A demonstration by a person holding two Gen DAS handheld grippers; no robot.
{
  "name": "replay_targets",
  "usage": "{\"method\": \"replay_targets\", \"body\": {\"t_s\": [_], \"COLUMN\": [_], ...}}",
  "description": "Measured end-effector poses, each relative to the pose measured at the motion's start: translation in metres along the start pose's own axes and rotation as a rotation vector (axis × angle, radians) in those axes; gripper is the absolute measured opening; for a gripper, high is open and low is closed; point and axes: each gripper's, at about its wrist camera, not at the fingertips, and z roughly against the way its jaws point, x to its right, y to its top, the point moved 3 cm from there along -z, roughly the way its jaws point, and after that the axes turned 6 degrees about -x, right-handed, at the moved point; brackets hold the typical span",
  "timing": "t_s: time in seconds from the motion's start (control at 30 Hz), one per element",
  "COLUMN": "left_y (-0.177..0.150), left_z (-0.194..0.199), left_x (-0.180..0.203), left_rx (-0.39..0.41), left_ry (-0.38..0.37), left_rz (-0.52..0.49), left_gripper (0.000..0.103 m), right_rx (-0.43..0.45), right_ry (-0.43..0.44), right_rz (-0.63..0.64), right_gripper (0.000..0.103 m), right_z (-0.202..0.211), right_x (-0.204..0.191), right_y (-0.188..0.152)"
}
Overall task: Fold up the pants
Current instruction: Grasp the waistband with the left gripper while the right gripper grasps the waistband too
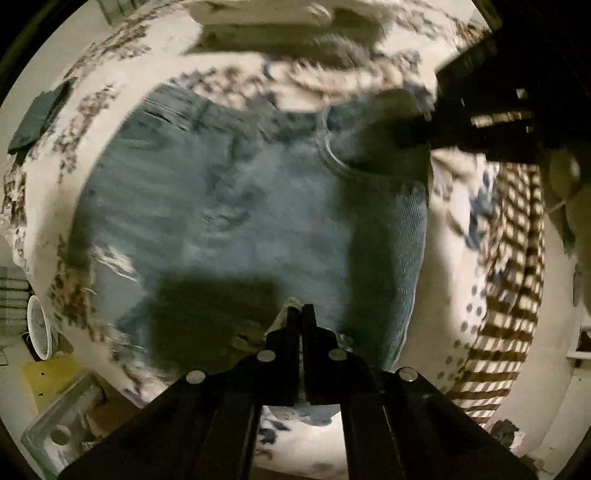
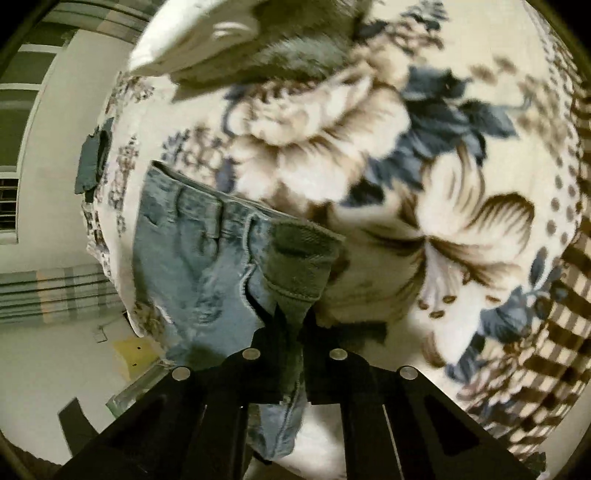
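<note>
Light blue jeans (image 1: 229, 206) lie spread on a floral blanket (image 1: 92, 110). My left gripper (image 1: 301, 314) is shut, pinching a pale bit of the jeans' edge near the bottom of the left wrist view. My right gripper shows at the upper right of that view (image 1: 424, 118), holding a lifted fold of denim. In the right wrist view my right gripper (image 2: 291, 321) is shut on a denim fold (image 2: 299, 258); the waistband with belt loops (image 2: 199, 210) lies to its left. Both views are motion-blurred.
The blanket (image 2: 406, 184) has a brown checked border (image 2: 546, 350) at right. A dark folded cloth (image 2: 92, 158) lies at its far left; it also shows in the left wrist view (image 1: 37, 118). A white pillow (image 2: 207, 33) sits at the top. Floor, a fan (image 1: 38, 328) and boxes lie left.
</note>
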Motion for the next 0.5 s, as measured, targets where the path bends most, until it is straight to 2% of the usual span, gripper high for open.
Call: {"method": "replay_targets", "body": {"t_s": [0.27, 0.3, 0.37, 0.4, 0.43, 0.5], "left_y": [0.006, 0.009, 0.015, 0.018, 0.019, 0.025], "left_z": [0.034, 0.039, 0.046, 0.050, 0.052, 0.051], "left_x": [-0.105, -0.113, -0.137, -0.153, -0.164, -0.196], "left_rx": [0.052, 0.059, 0.070, 0.075, 0.065, 0.059], "left_ry": [-0.033, 0.017, 0.021, 0.017, -0.035, -0.042], "left_rz": [0.114, 0.092, 0.116, 0.136, 0.187, 0.230], "left_gripper": [0.000, 0.000, 0.000, 0.000, 0.000, 0.000], "right_rx": [0.075, 0.081, 0.087, 0.089, 0.090, 0.087], "right_ry": [0.006, 0.009, 0.006, 0.000, -0.004, -0.017], "right_rz": [0.002, 0.003, 0.011, 0.013, 0.012, 0.011], "right_gripper": [0.006, 0.006, 0.006, 0.006, 0.006, 0.006], "right_z": [0.031, 0.033, 0.030, 0.027, 0.024, 0.011], "right_x": [-0.078, -0.090, -0.120, -0.135, -0.147, -0.175], "right_y": [0.004, 0.006, 0.012, 0.017, 0.022, 0.035]}}
